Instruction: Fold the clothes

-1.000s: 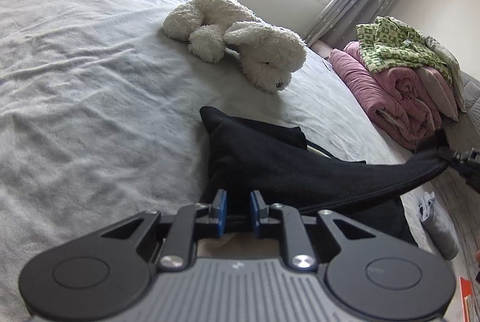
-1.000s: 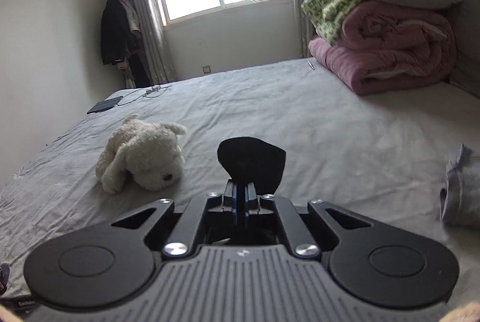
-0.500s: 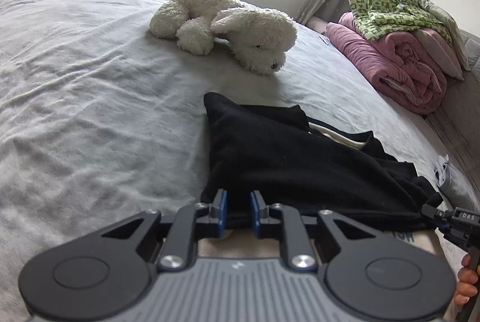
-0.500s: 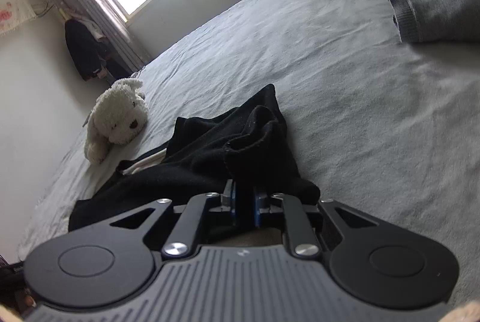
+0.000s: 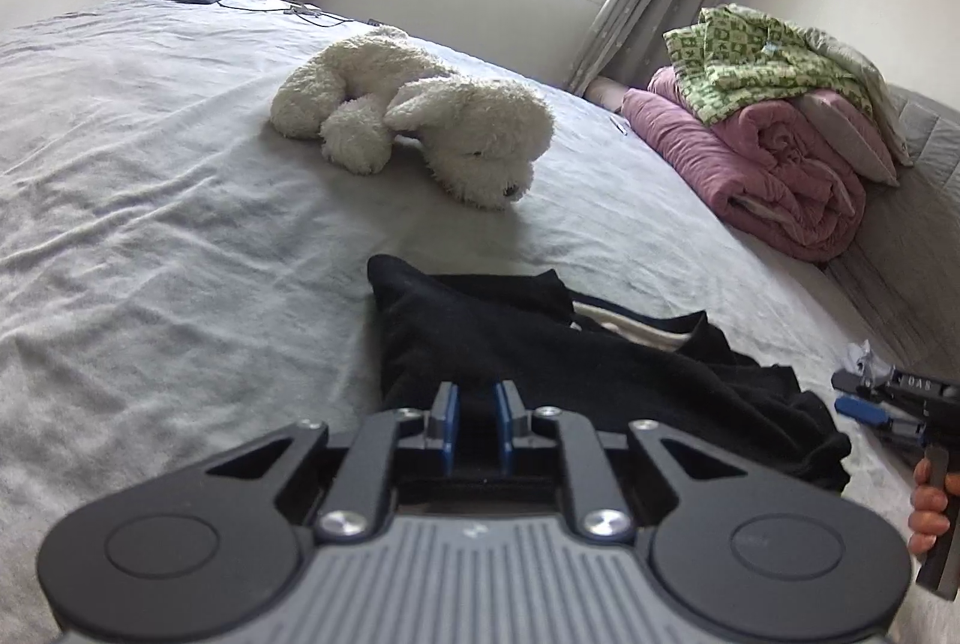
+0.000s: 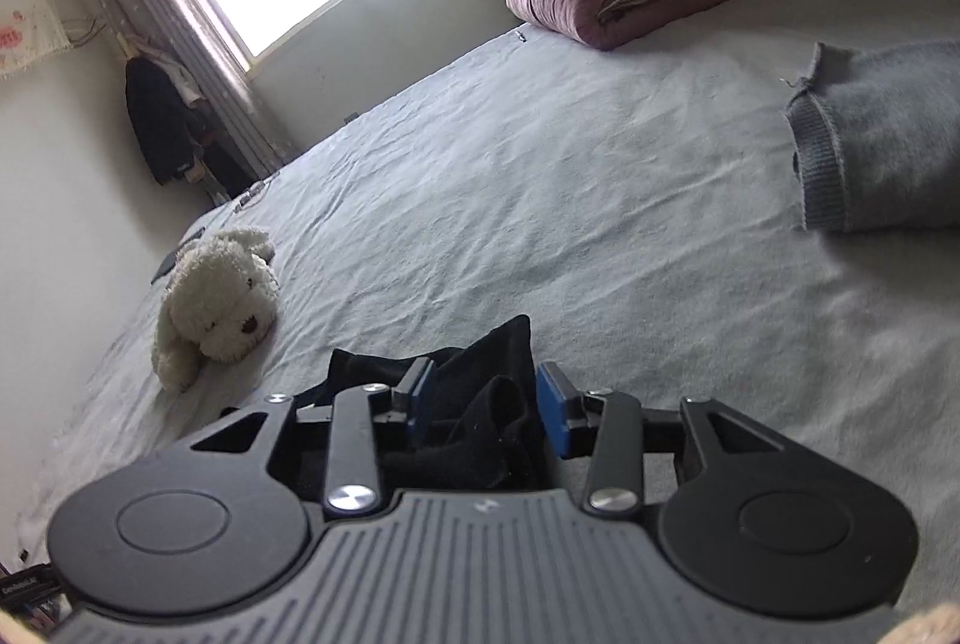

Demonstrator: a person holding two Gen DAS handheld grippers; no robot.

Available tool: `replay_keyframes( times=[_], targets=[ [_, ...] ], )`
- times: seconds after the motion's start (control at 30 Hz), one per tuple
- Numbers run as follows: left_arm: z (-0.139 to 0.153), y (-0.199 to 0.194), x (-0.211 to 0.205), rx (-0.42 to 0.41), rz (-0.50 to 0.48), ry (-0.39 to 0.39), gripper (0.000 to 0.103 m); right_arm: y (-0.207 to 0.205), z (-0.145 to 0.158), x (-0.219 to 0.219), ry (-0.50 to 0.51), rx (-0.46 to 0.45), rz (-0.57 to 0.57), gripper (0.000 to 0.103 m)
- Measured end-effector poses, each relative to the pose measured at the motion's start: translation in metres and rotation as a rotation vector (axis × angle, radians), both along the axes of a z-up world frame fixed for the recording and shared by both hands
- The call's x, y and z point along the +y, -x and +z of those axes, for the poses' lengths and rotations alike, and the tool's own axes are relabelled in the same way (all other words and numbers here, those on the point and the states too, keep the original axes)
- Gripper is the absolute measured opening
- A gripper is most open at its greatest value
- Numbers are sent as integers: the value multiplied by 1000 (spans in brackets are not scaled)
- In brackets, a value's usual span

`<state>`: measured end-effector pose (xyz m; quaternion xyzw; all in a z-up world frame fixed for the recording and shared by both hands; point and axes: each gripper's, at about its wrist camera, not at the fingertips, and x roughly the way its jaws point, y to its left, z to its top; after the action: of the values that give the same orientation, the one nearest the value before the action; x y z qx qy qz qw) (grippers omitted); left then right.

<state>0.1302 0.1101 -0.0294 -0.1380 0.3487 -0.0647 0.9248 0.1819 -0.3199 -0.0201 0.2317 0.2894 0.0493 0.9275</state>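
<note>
Two tongs flanked the black garment (image 5: pixel 600 374), its long axis running 9 to 3: left tongs (image 5: pixel 476 425) pinching its hem, right tongs (image 6: pixel 485 407) spread around a fold.

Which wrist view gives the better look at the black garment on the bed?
The left wrist view: the black garment lies spread across the grey bed sheet, showing its outline and a pale inner band. The right wrist view shows only a bunched corner between the open right gripper; the gripper body hides the rest.
</note>
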Motion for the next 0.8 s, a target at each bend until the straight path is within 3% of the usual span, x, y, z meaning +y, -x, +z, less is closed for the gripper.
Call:
replay_keyframes(
  times=[0.1, 0.2, 0.27, 0.43, 0.53, 0.6, 0.7, 0.8],
  targets=[
    [-3, -1, -4, -12, -13, -17, 11, -14, -8, 16, 119, 29, 23, 34],
    [-4, -1, -5, -12, -15, -20, 11, -18, -19, 29, 237, 42, 46, 5],
    [-4, 0, -5, -11, -16, -22, 11, -10, -20, 35, 301, 2, 39, 3],
    [-5, 0, -5, -9, -19, -27, 11, 12, -9, 40, 406, -149, -15, 2],
    [-5, 1, -6, -8, -21, -30, 11, 0, -12, 36, 404, -110, -18, 3],
    [-5, 1, -6, -7, -22, -33, 11, -10, -18, 33, 376, -36, 0, 5],
    [-5, 1, -6, -6, -24, -36, 11, -4, -16, 32, 375, -37, 3, 17],
    [3, 6, -5, -78, -19, -24, 11, 5, -18, 36, 402, -21, 34, 18]
  ],
)
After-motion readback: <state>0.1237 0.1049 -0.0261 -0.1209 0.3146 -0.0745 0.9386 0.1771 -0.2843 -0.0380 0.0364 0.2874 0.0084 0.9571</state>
